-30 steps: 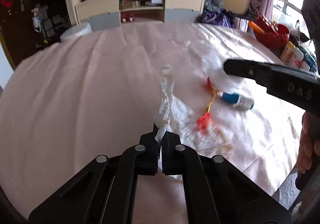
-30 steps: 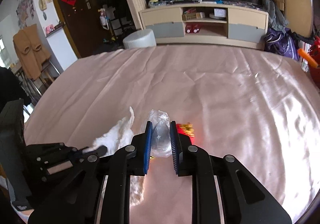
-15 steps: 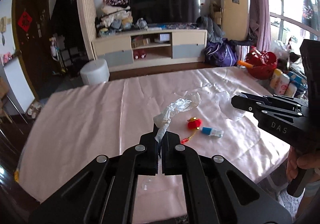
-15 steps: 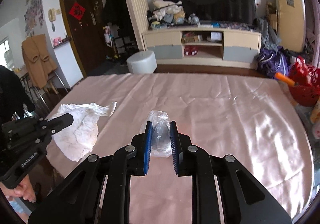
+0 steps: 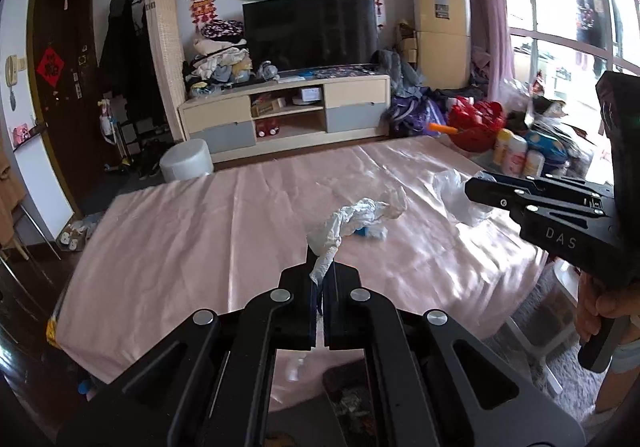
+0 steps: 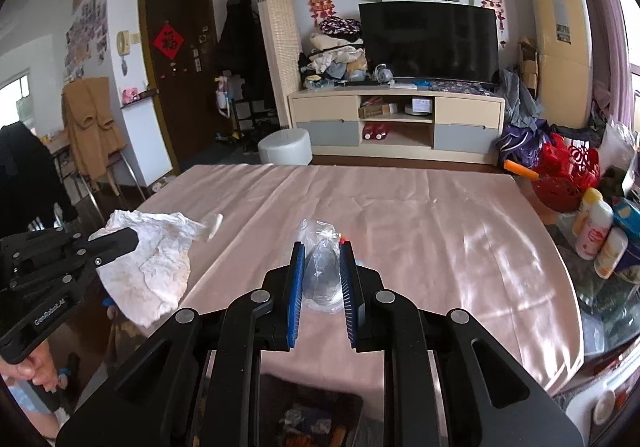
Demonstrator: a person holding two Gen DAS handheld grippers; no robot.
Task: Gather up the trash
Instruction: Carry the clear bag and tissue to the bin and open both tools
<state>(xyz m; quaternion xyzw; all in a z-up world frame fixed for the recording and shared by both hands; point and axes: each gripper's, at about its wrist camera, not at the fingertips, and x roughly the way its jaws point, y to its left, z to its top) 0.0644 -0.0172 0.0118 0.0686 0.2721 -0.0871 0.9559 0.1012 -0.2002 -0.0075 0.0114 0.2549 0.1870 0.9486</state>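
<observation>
My left gripper (image 5: pixel 320 267) is shut on a crumpled white tissue (image 5: pixel 348 219) and holds it in the air above the front of the pink table (image 5: pixel 200 231). The tissue hangs as a wide sheet in the right wrist view (image 6: pixel 152 259), where the left gripper (image 6: pixel 120 239) is at the left. My right gripper (image 6: pixel 322 267) is shut on a clear plastic bag (image 6: pixel 320 263), lifted above the table (image 6: pixel 440 231). That gripper (image 5: pixel 476 187) and its bag (image 5: pixel 456 191) show at the right of the left wrist view. A small blue-and-white bottle (image 5: pixel 370 233) lies on the table, partly hidden by the tissue.
A TV cabinet (image 6: pixel 396 123) and a white round stool (image 6: pixel 284 145) stand beyond the table's far edge. A red basket (image 6: pixel 564 183) and several bottles (image 6: pixel 596 227) sit on a side surface to the right. A chair with clothes (image 6: pixel 88 119) stands at the left.
Both grippers have risen and pulled back from the table, carrying the tissue and the plastic bag with them. The red ornament and bottle stayed on the table.
</observation>
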